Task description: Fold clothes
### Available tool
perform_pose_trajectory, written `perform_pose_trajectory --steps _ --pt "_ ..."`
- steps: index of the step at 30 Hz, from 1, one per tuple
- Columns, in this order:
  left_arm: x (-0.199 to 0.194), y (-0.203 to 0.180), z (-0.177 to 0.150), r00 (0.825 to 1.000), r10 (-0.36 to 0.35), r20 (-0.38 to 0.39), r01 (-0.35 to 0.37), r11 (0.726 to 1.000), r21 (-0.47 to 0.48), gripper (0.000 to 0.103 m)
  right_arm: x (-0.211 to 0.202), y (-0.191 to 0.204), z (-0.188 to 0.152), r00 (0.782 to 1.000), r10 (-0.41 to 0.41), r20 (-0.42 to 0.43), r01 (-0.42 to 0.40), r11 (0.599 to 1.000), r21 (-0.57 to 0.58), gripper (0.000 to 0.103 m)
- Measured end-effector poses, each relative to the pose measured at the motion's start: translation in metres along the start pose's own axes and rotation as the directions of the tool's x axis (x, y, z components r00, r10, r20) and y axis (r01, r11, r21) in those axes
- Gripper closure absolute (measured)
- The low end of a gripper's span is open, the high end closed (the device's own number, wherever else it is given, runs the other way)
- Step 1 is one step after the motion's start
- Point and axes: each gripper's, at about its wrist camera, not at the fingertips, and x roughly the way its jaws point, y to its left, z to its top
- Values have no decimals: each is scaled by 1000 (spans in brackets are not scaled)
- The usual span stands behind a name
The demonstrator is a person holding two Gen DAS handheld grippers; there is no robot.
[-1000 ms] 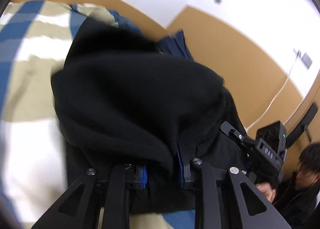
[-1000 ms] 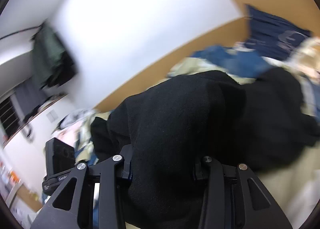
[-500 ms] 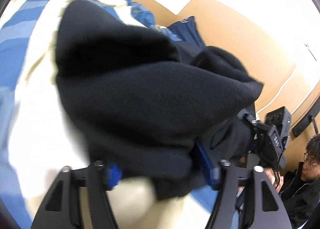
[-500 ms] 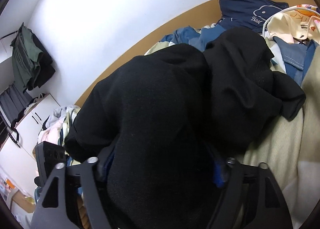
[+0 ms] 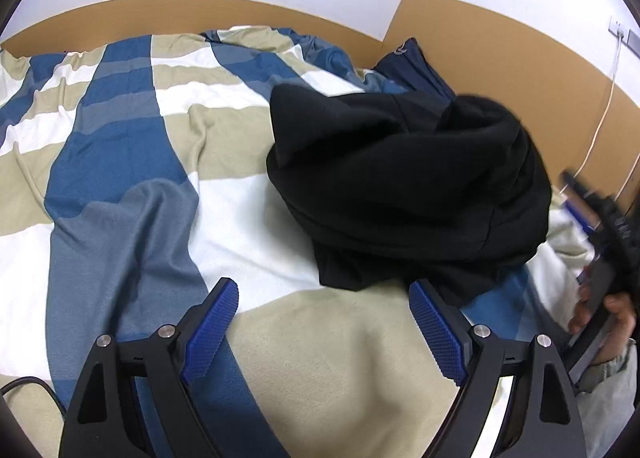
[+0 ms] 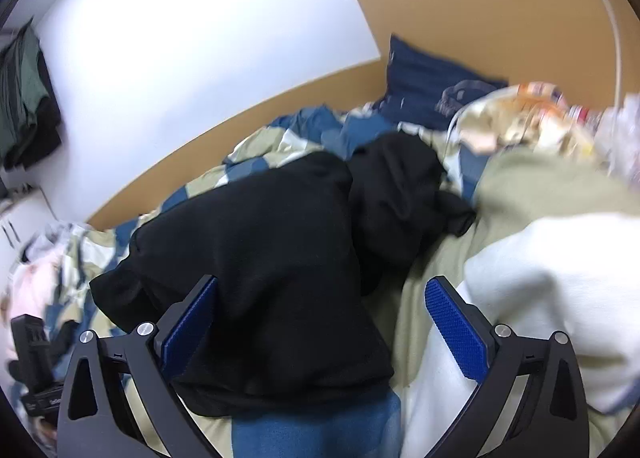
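Note:
A black fleece garment (image 5: 404, 186) lies bunched on the checked blue, beige and white bedspread (image 5: 132, 162), right of centre in the left wrist view. It also shows in the right wrist view (image 6: 280, 258), folded over itself with a sleeve end toward the pillows. My left gripper (image 5: 324, 298) is open and empty, just short of the garment's near edge. My right gripper (image 6: 320, 298) is open and empty, its left finger over the garment's near edge. The right gripper's body and the hand on it show at the right edge of the left wrist view (image 5: 604, 258).
A navy pillow (image 6: 424, 86) leans against the brown wall panel at the bed's head. A patterned pillow or bag (image 6: 532, 118) lies to its right. Pale clothes (image 6: 40, 270) are heaped at the left. Dark garments (image 6: 24, 98) hang on the wall. A white cable (image 5: 600, 118) runs down the panel.
Both grippers let go of the black garment and opened. The garment dropped onto the bedspread in a folded heap, and both grippers drew back from it.

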Motion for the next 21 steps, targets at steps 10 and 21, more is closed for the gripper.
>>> perform_pose_trajectory --steps 10,21 --pt "29 0 -26 993 79 -83 -76 996 45 15 38 63 -9 998 54 -17 -56 976 -212 0" --pt "28 -10 -22 982 156 -101 -146 984 100 14 66 48 -17 1000 4 -14 -8 966 -257 0"
